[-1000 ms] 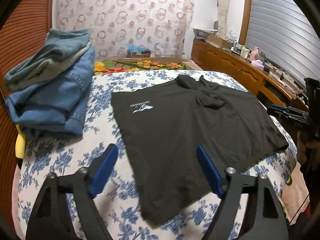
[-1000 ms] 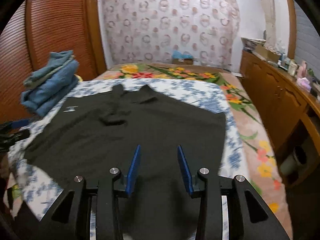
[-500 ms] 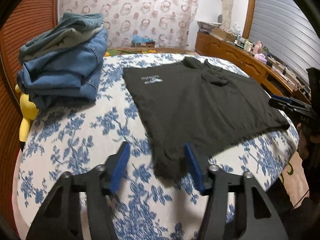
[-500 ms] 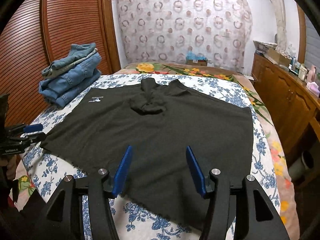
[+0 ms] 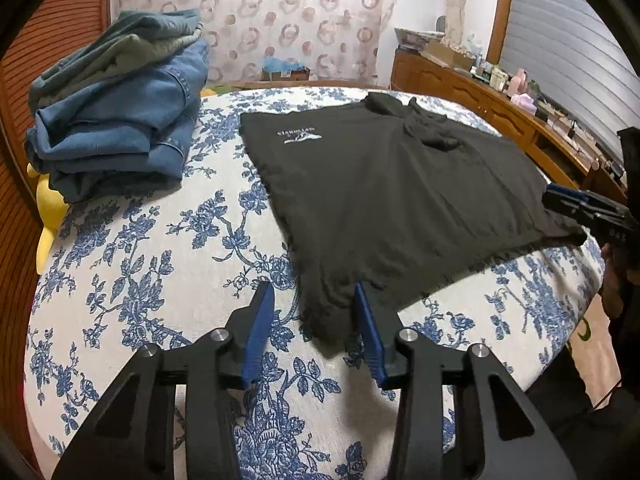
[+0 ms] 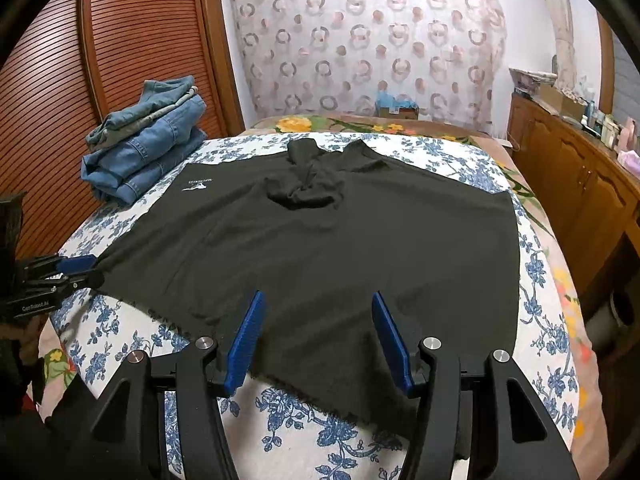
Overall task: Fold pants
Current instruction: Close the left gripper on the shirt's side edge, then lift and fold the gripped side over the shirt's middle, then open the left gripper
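Two grippers sit at the near hem of the black pants (image 6: 320, 256), which lie spread flat on the floral bed (image 5: 160, 272). The left gripper (image 5: 314, 320) has its jaws narrowly parted around the corner at 6 o'clock, not yet pinching. The right gripper (image 6: 316, 332) stands wide over the hem. Judging by this, the step is taking hold for the first fold; next, both should close on cloth. A stack of jeans (image 5: 116, 108) lies at 10 o'clock. The pants' waist end is bunched and hard to read.
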The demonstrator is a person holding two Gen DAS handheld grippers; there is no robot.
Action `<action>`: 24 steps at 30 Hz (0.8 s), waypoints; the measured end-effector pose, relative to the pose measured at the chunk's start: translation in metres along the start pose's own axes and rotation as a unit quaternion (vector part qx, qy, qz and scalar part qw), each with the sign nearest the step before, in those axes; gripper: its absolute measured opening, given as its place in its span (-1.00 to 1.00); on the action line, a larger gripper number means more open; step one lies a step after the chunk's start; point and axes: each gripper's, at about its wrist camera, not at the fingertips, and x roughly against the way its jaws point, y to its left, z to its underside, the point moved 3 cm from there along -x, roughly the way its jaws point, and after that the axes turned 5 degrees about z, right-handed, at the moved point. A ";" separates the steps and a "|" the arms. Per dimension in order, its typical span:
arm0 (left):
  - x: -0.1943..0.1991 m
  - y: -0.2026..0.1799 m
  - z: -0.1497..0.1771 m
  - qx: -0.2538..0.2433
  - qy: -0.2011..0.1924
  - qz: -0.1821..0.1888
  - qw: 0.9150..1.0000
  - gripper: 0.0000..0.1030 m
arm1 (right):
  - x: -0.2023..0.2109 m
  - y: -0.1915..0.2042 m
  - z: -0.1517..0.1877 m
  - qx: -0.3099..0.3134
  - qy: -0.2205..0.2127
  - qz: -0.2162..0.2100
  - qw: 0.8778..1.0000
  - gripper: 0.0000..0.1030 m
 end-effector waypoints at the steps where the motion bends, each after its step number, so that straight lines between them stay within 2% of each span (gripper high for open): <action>1: -0.001 0.000 -0.001 0.000 0.000 0.001 1.000 -0.17 | 0.000 0.000 0.000 -0.002 -0.001 -0.001 1.000 0.12; 3: -0.001 -0.001 -0.003 0.000 0.001 0.002 1.000 -0.23 | -0.001 0.000 0.002 -0.006 -0.001 -0.004 1.000 0.12; 7: -0.004 -0.004 -0.004 -0.005 0.006 0.007 1.000 -0.68 | -0.002 -0.001 0.008 -0.006 0.003 -0.003 1.000 0.12; 10: -0.005 -0.006 -0.011 -0.013 0.007 0.010 1.000 -0.84 | -0.001 -0.002 0.010 -0.009 0.004 -0.004 1.000 0.12; 18: 0.000 -0.025 -0.035 -0.038 -0.007 0.013 0.999 -0.91 | 0.002 -0.012 0.016 -0.028 -0.003 -0.013 1.000 0.13; 24: 0.002 -0.054 -0.063 -0.068 -0.022 0.024 0.997 -0.92 | 0.009 -0.020 0.024 -0.040 -0.012 -0.020 0.999 0.16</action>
